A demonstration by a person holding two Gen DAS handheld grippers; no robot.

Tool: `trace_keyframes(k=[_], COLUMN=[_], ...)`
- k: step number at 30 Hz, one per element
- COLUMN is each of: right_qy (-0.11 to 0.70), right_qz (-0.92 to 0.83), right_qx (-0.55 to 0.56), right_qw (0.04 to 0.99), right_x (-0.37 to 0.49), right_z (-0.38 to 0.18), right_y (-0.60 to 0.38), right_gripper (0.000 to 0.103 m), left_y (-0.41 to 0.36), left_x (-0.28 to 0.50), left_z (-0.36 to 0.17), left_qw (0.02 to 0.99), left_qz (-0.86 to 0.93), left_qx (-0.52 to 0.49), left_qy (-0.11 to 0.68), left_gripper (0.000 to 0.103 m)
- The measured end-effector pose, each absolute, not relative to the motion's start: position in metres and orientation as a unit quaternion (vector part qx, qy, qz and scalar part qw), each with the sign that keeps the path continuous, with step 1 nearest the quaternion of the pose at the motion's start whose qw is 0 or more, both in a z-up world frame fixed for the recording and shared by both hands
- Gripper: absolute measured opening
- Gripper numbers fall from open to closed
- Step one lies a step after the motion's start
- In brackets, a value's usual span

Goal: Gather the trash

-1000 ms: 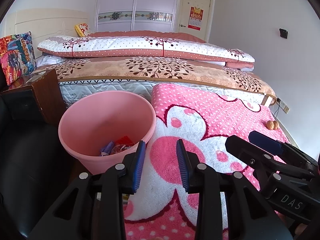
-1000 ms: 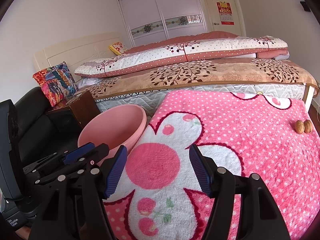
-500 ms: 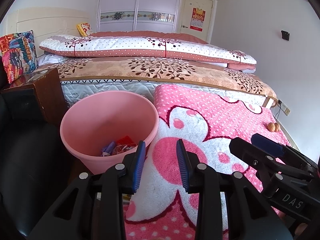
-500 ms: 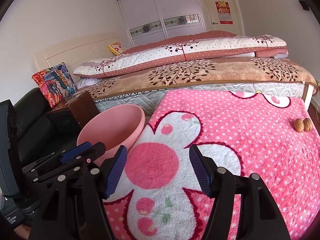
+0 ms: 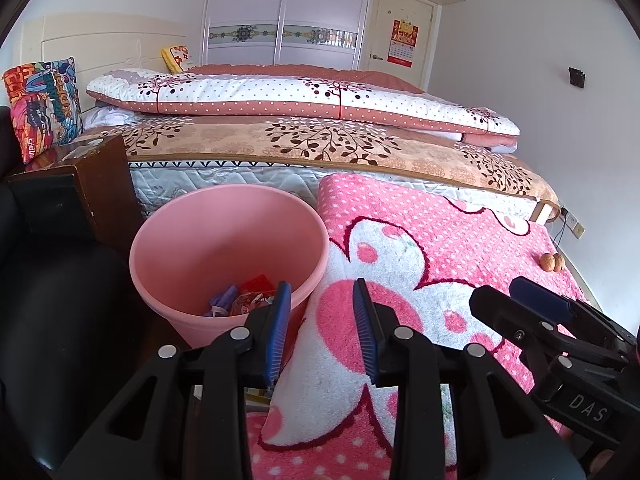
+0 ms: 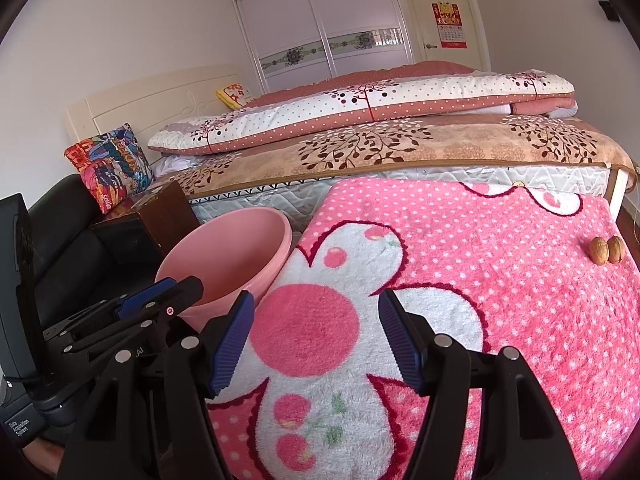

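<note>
bin [image 5: 224, 248] base hidden by gripper, trash [image 5: 244, 298] partly unclear

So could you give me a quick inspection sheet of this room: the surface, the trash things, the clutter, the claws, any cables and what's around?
Surface: pink dotted blanket with a white flower shape.
Job's things: pink bin beside the blanket, wrappers at its bottom; two walnuts side by side near the blanket's far right edge.
Clutter: nothing seen.
Claws: left claw open, empty, by the bin's rim; right claw open, empty, over the blanket.
Cables: a thin one at the wall socket.
Surroundings: bed with folded quilts, black seat, wardrobe, door calendar.
</note>
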State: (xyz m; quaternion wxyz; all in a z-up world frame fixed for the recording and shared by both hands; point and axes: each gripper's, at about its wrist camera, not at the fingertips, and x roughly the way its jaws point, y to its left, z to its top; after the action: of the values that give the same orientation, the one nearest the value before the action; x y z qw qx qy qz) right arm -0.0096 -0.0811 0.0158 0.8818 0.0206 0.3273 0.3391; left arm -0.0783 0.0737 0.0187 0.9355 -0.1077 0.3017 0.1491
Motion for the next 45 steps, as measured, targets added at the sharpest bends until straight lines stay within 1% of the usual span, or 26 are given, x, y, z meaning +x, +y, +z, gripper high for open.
trace_keyframes(k=[45], right_qy=[0.33], right_qz=[0.329], right_qx=[0.026], right_qw=[0.884], right_x=[-0.0088], right_z=[0.0151], right_y=[-0.0851], right_gripper=[0.064], left_y=[0.0693], left_x=[-0.0811], left_z=[0.0213], left_qw=[0.939], left_qz=[0.142], left_qx=[-0.096], left_qy=[0.297], left_gripper=[0.033])
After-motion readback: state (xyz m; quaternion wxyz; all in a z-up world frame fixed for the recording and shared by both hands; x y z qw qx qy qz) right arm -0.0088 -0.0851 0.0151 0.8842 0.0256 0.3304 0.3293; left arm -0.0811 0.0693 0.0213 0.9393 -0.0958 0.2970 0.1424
